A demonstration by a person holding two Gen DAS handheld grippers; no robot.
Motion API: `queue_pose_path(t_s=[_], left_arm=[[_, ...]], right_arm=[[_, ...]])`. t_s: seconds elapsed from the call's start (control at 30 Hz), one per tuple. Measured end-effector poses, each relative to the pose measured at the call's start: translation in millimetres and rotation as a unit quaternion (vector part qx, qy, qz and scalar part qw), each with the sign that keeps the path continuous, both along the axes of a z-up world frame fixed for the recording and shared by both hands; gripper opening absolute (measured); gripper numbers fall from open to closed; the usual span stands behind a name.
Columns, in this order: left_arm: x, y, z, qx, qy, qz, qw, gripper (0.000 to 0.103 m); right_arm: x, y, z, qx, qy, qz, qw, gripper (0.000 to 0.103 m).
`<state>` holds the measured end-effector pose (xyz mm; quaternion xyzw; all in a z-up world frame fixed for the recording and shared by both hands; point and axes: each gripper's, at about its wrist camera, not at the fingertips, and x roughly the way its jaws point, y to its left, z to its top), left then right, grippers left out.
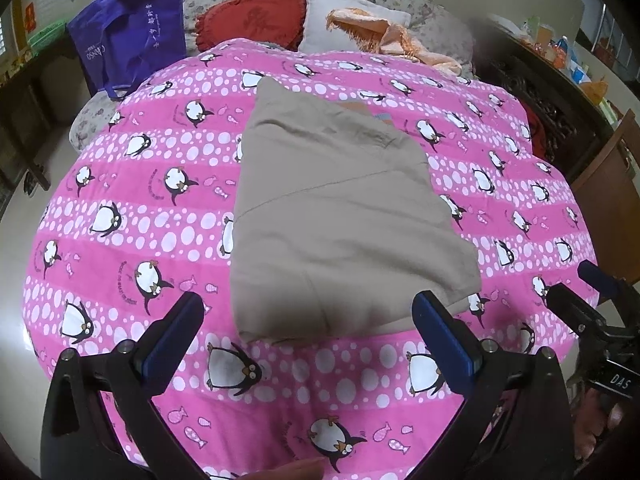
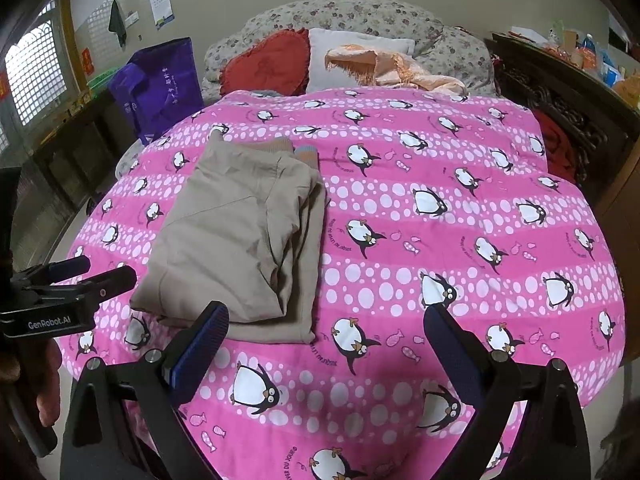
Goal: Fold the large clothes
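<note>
A bed fills the scene, covered by a pink quilt (image 1: 132, 216) printed with penguins, white dots and small fish. On it lies the folded beige garment (image 1: 340, 220), a thick stack left of the bed's middle in the right wrist view, with a ribbed cuff showing at its far end. The left hand-held gripper (image 1: 308, 320) hovers just above the garment's near edge with its blue-padded jaws spread wide and nothing between them. The right hand-held gripper (image 2: 326, 332) hangs over bare quilt to the right of the garment's near corner, also wide and empty. At the far end, against a floral headboard (image 2: 360, 16), rest a red heart-shaped cushion (image 2: 268, 62), a white pillow (image 2: 344, 56) and a crumpled peach cloth (image 2: 396, 68). A purple bag (image 2: 160, 84) stands at the far left by a latticed window (image 2: 34, 72); a dark carved cabinet (image 2: 560, 96) with clutter lines the right wall.
</note>
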<state>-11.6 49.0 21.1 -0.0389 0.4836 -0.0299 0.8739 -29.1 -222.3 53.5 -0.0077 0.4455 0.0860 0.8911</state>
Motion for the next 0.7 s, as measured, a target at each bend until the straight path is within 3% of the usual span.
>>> queue_pose_path(t_s=[0.57,0.7], left_arm=[[-1.4,-5.7,0.4,-0.013,-0.006,-0.012,0.9998,0.103],[-2.3,-8.6,1.5,0.004,-0.011,-0.013,0.9998,0.103]], right_arm=[[-1.6,2.4,-3.7,0.0,0.003,0.005,1.0,0.098],[-1.3,2.1,-4.1,0.001,0.003,0.006,1.0,0.098]])
